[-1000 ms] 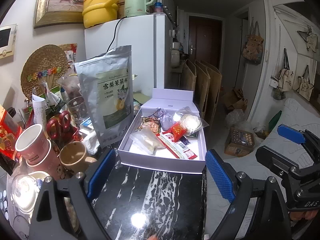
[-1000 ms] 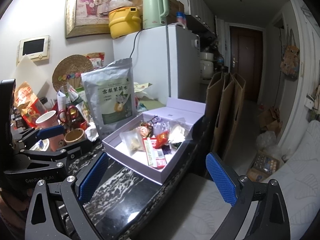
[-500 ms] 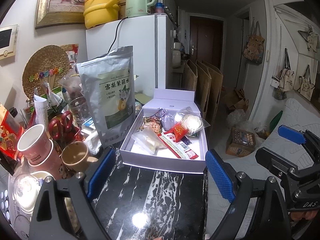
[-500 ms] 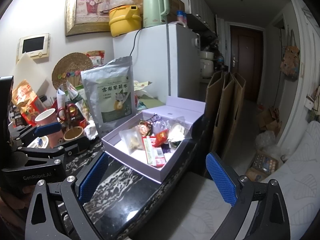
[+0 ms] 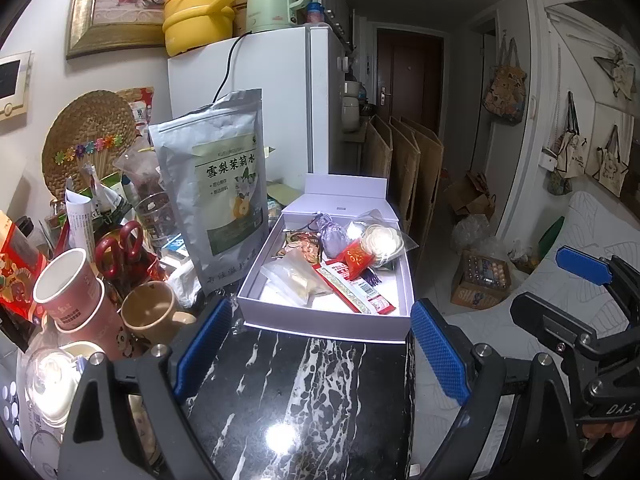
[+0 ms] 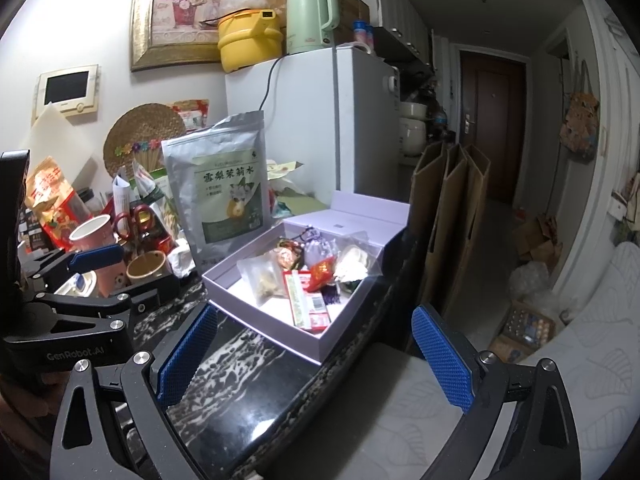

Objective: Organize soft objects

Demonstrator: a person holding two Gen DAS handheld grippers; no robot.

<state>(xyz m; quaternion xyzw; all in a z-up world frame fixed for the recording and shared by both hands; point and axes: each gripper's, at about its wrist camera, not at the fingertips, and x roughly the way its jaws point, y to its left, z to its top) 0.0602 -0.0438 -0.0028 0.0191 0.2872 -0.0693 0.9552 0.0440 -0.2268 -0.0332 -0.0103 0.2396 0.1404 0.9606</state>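
An open pale lilac box (image 5: 320,326) (image 6: 264,292) sits on a black marble counter (image 5: 304,400). It holds soft packets: a clear bag (image 5: 296,278), a lilac sachet (image 5: 335,238), a red packet (image 5: 356,258), a white round packet (image 5: 382,240) and a long red-and-green strip (image 5: 352,288). My left gripper (image 5: 320,350) is open and empty, just short of the box's near wall. My right gripper (image 6: 316,354) is open and empty, off the counter's right edge, near the box corner.
A tall silver tea pouch (image 5: 220,188) stands left of the box. Pink paper cups (image 5: 76,300), a brown mug (image 5: 154,312) and red scissors (image 5: 120,246) crowd the left. A white fridge (image 5: 280,108) stands behind. Cardboard sheets (image 5: 412,176) lean to the right.
Both grippers have crept slightly forward toward the box. Nothing was picked up or let go.
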